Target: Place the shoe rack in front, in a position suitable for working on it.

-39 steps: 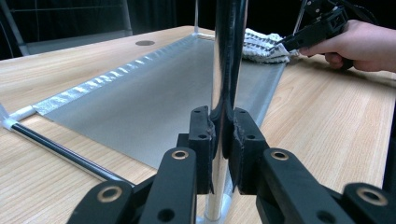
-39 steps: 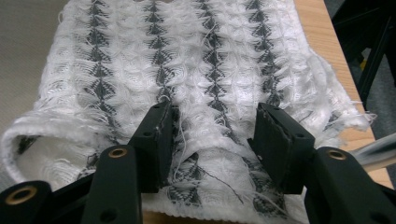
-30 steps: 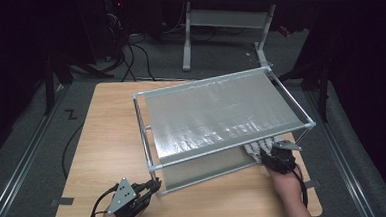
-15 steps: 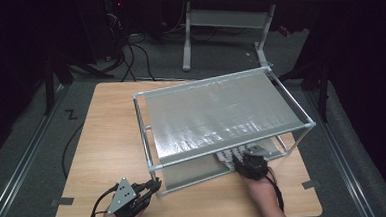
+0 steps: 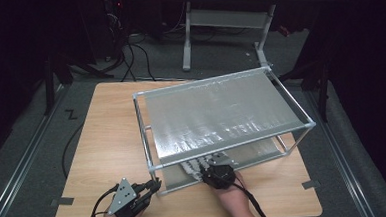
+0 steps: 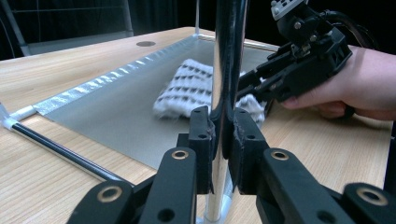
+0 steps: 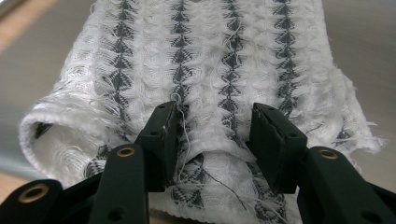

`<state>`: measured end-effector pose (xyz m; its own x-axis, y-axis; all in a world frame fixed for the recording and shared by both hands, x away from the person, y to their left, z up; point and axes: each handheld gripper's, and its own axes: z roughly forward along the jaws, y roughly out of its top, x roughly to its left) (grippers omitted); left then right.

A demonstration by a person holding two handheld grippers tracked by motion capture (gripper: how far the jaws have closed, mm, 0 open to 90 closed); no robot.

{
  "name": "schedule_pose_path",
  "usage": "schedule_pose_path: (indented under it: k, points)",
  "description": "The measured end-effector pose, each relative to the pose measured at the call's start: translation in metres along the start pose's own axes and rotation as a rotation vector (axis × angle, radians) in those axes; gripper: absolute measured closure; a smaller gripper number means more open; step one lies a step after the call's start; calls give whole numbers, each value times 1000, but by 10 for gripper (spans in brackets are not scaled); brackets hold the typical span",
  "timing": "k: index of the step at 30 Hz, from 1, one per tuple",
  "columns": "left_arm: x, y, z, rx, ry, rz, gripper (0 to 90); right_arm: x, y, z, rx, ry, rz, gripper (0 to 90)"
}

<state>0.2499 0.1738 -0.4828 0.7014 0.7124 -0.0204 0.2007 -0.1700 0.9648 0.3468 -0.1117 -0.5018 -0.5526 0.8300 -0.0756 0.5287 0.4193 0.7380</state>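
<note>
Your right claw (image 5: 207, 164) has slid along the table's near edge, jaws just closing around the white towel (image 7: 210, 70) on the rack's lower shelf (image 5: 263, 152), ready to grip, while your left claw (image 6: 219, 135) clamps the rack's corner post (image 6: 229, 56).

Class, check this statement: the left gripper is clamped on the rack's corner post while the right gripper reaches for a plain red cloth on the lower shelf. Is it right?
Not quite. The cloth is white with grey woven stripes, not plain red, as the right gripper view shows. The rest holds: the left gripper clamps the post, and the right gripper has been closing around the cloth on the lower shelf.
</note>
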Motion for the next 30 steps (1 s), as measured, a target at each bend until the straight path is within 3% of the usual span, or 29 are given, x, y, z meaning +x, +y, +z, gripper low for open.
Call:
schedule_pose_path:
  k: [8,12,15,16,17,18,20,22,23,24,25,26,28,29,30]
  points:
    - [0,0,0,0,0,1,806,40,7,3,-13,102,-60,516]
    - [0,0,0,0,1,1,806,57,10,4,-30,126,-102,518]
    - [0,0,0,0,1,2,806,66,11,4,-26,147,-98,518]
    - [-5,-1,3,-38,-8,-62,806,67,11,4,-28,151,-99,519]
    - [-6,-1,4,-51,-9,-82,806,69,11,4,-30,154,-100,520]
    - [0,0,0,0,2,3,806,69,11,4,-34,152,-111,521]
    - [0,0,0,-1,1,3,806,68,11,5,-39,162,-114,513]
    - [-7,-1,4,-60,-8,-87,806,67,11,5,-28,164,-99,476]
    - [0,0,0,-2,1,1,806,66,11,4,-27,167,-93,427]
    - [-5,-1,3,-43,-5,-59,805,64,12,4,-30,170,-93,366]
    - [-6,-1,4,-55,-6,-76,806,63,12,4,-30,181,-72,290]
    - [0,0,0,-1,2,2,806,60,13,5,-41,190,-77,253]
    - [0,0,0,-2,2,2,805,59,12,4,-19,195,-40,228]
    - [0,0,0,-1,1,2,806,57,12,6,-23,202,-53,228]
    - [-4,-1,2,-36,-4,-53,806,58,11,6,-3,208,-34,233]
